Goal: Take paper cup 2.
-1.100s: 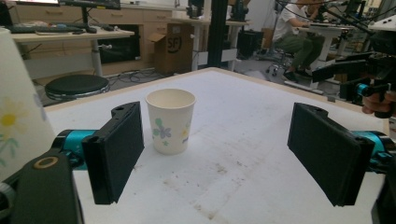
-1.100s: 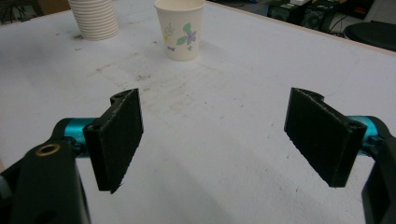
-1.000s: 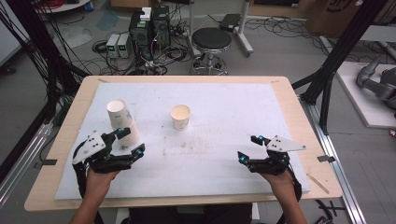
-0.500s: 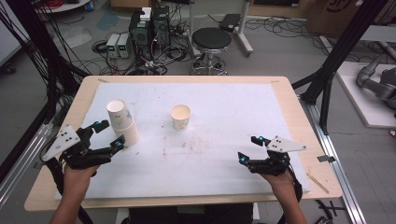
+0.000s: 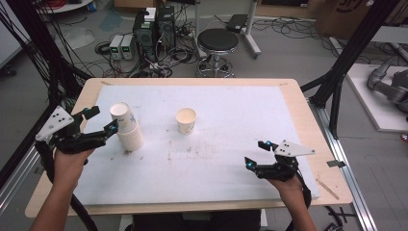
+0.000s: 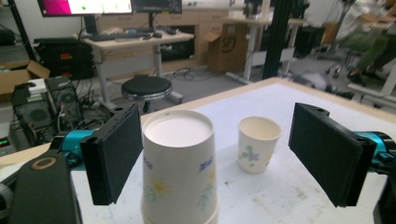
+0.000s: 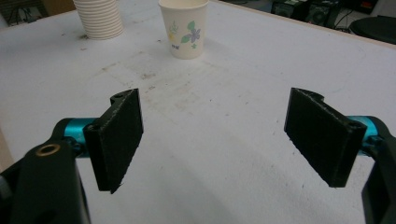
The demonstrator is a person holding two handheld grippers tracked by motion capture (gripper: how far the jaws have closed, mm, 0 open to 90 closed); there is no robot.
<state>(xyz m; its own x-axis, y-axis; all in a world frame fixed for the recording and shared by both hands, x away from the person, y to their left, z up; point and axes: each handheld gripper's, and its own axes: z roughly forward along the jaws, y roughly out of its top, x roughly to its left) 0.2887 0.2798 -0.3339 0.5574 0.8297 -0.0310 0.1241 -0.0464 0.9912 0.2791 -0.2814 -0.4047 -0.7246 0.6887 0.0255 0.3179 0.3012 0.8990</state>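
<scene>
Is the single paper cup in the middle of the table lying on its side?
No, the single paper cup stands upright with its open mouth up, apart from the upside-down cup stack.

Person's forearms and two hand-held grippers: outward appearance.

Left gripper [image 5: 99, 121]: black frame and body, a grey three-cornered plate with small dark holes on top, small blue lights at the jaw tips in the high view. Right gripper [image 5: 255, 153]: same build, same grey plate, same blue lights. In both gripper views each jaw is a flat black rectangular pad with a matt, slightly rough face, carried on a turquoise metal cylinder; a black housing with a brass-coloured ring stands at lower left. A black cable trails from each gripper along the forearm. Left hand [image 5: 71, 159] and right hand [image 5: 288, 185]: no gloves, no sleeves visible on the forearms.
</scene>
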